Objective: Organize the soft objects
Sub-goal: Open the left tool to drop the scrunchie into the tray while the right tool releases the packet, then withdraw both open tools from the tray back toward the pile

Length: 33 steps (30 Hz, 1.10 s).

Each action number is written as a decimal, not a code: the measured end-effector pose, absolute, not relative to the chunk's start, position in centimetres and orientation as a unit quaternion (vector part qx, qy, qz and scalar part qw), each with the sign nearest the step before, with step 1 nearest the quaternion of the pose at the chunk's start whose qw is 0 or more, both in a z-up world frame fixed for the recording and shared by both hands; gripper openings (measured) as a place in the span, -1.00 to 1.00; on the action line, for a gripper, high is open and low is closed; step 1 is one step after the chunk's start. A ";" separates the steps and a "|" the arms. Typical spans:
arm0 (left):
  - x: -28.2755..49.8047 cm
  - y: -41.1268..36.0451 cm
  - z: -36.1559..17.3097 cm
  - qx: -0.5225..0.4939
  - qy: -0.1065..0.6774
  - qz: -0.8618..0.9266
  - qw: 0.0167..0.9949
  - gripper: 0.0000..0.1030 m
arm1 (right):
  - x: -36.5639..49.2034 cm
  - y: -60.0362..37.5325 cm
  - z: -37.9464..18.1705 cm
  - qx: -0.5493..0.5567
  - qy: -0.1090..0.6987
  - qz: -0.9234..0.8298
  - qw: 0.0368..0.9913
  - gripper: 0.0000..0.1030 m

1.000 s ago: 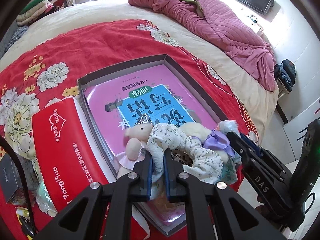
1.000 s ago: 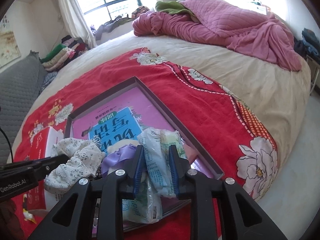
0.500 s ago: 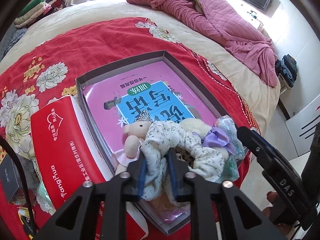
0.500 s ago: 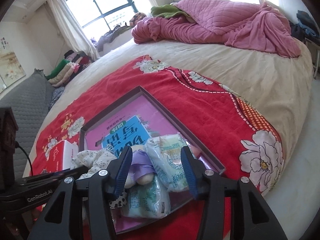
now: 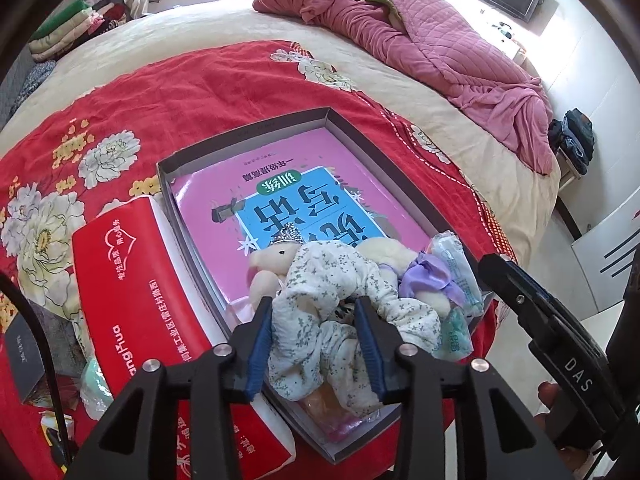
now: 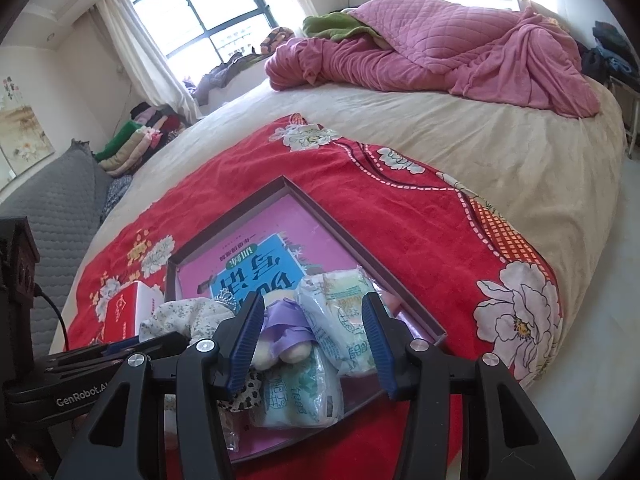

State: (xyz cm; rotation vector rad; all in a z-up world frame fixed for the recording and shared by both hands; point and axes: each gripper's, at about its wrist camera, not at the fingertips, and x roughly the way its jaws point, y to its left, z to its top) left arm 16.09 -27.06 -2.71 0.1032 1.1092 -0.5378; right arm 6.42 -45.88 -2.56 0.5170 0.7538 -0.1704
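Note:
A shallow grey box (image 5: 248, 136) holding a pink book (image 5: 320, 184) lies on the red blanket. At its near end are piled a white floral cloth (image 5: 320, 280), a cream plush toy (image 5: 272, 258) with a purple ribbon (image 5: 428, 276), and mint tissue packets (image 5: 456, 264). My left gripper (image 5: 313, 306) straddles the floral cloth; its jaws are opening and the pads stand off the fabric. My right gripper (image 6: 313, 304) is open over a tissue packet (image 6: 340, 312) and the ribbon (image 6: 284, 320), touching neither. Another packet (image 6: 300, 396) lies below.
A red tissue box (image 5: 132, 280) lies against the grey box's left side. A small black box (image 5: 24, 356) sits at the far left. The bed's edge drops off close on the right. A pink quilt (image 5: 440, 40) is heaped at the far end.
Both grippers went from shut to open. The left let go of the floral cloth, which stays on the pile. The right released the tissue packet and lifted slightly.

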 end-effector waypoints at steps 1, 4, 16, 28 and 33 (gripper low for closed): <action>16.0 -27.1 -2.6 0.053 0.517 -0.251 0.817 -0.19 | 6.4 -45.9 -2.5 0.248 0.363 -0.083 0.894 0.02; 15.7 -27.2 -2.2 0.057 0.511 -0.251 0.820 -0.18 | 6.2 -45.9 -2.3 0.246 0.362 -0.086 0.895 0.09; 14.9 -26.7 -0.4 0.057 0.492 -0.251 0.832 0.00 | 5.7 -45.6 -1.8 0.239 0.363 -0.092 0.896 0.16; 14.3 -25.7 1.1 0.056 0.481 -0.245 0.840 0.15 | 5.3 -45.3 -0.8 0.232 0.358 -0.094 0.900 0.25; 13.7 -25.4 1.6 0.055 0.477 -0.247 0.842 0.27 | 4.9 -45.1 -0.3 0.222 0.357 -0.098 0.902 0.30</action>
